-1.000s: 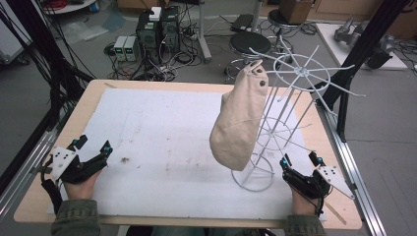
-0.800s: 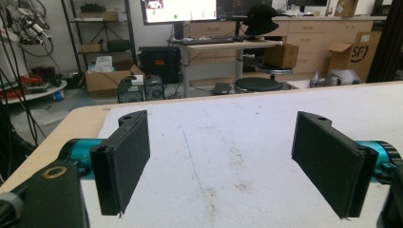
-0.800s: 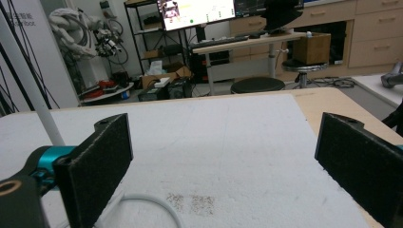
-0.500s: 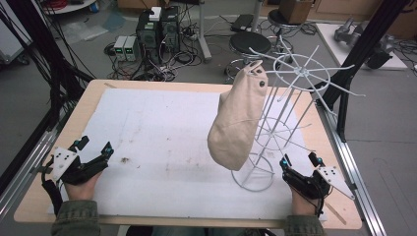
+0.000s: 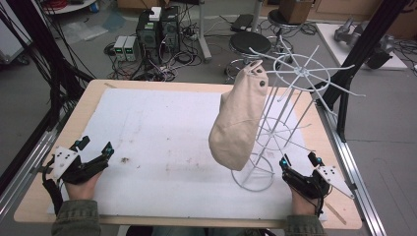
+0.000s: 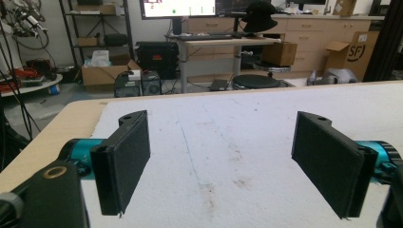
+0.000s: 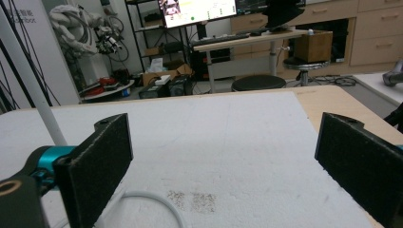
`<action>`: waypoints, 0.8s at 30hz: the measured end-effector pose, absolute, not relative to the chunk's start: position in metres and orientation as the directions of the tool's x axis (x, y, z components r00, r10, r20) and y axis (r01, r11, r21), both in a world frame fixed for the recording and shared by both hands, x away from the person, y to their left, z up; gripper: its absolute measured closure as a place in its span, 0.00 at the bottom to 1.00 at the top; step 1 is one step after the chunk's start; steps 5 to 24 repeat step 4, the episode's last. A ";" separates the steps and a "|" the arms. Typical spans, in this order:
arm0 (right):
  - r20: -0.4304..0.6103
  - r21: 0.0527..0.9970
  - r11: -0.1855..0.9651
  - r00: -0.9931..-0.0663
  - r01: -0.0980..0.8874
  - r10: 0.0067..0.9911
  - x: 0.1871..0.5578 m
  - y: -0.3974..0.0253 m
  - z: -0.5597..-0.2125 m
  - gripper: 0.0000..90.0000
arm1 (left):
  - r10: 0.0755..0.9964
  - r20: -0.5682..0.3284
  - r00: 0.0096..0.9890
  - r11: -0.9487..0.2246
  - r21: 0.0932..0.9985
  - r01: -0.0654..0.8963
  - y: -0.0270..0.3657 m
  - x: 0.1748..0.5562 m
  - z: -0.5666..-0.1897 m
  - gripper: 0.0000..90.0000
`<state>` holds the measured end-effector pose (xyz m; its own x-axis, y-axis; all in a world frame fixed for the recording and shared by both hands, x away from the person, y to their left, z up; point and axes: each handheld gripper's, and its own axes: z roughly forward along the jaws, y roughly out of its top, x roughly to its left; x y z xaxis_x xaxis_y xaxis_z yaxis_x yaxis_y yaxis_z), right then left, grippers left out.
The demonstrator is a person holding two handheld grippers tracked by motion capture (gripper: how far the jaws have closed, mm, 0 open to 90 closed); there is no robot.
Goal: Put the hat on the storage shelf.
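A beige cloth bag [image 5: 241,120] hangs from an arm of a white wire rack [image 5: 290,105] that stands on the right part of the white mat [image 5: 157,137]. My left gripper [image 5: 94,146] rests low at the mat's front left, open, nothing between its black pads [image 6: 126,159]. At the front right, just right of the rack's round base [image 5: 253,179], my right gripper [image 5: 300,158] is open too. Its own view shows the base ring [image 7: 147,202] curving beside the left pad [image 7: 97,164], with bare mat in the gap.
The wooden table edge [image 5: 59,147] frames the mat, with black frame posts on both sides. Stools [image 5: 251,44], computer boxes [image 5: 157,27] and cables stand on the floor beyond the far edge. Small brown stains [image 5: 123,160] mark the mat.
The hanging bag has swung very slightly. Both grippers stay where they were, open.
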<state>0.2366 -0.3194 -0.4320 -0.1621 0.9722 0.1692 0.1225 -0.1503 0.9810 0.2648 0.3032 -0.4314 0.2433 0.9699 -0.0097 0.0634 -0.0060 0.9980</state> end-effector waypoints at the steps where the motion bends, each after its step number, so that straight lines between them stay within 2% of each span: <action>1: 0.170 0.981 -0.152 -0.163 0.120 0.972 0.237 -0.319 -0.432 0.05 | 0.970 -0.009 0.244 -0.007 0.998 0.065 0.303 0.265 -0.431 0.23; 24: 0.170 0.981 -0.151 -0.162 0.124 0.972 0.237 -0.319 -0.432 0.05 | 0.970 -0.008 0.243 -0.009 0.998 0.066 0.304 0.265 -0.431 0.23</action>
